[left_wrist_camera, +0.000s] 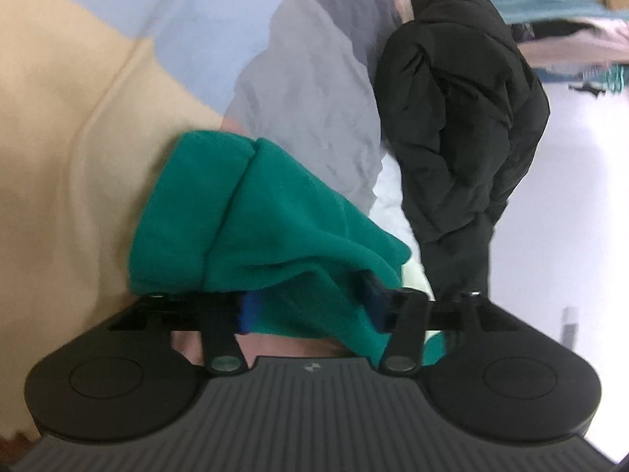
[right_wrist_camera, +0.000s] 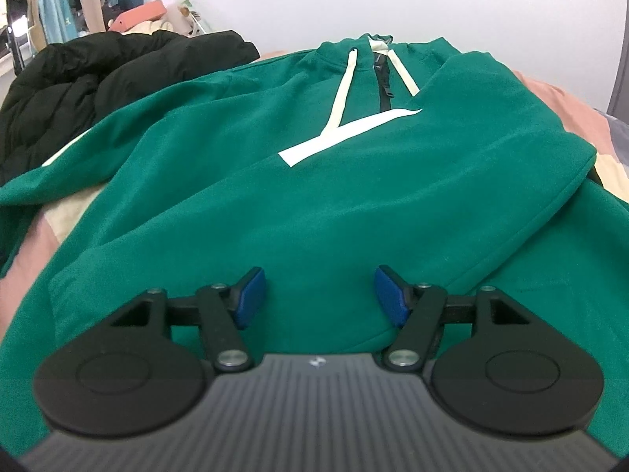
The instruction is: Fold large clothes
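A green hoodie (right_wrist_camera: 314,181) with white drawstrings and a white stripe lies spread flat on the bed, hood end far from me. My right gripper (right_wrist_camera: 318,295) is open and empty, hovering just over the hoodie's near hem. In the left wrist view, a bunched green cuff or sleeve end (left_wrist_camera: 251,228) drapes over my left gripper (left_wrist_camera: 310,306). Its blue pads (left_wrist_camera: 247,310) stand well apart with the cloth between and over them; the fabric hides the fingertips.
A black puffy jacket (right_wrist_camera: 98,78) lies heaped at the hoodie's left; it also shows in the left wrist view (left_wrist_camera: 464,118). The bed cover (left_wrist_camera: 59,157) has cream, blue, grey and pink patches. Clothes hang at the far left (right_wrist_camera: 59,0). A white wall is behind.
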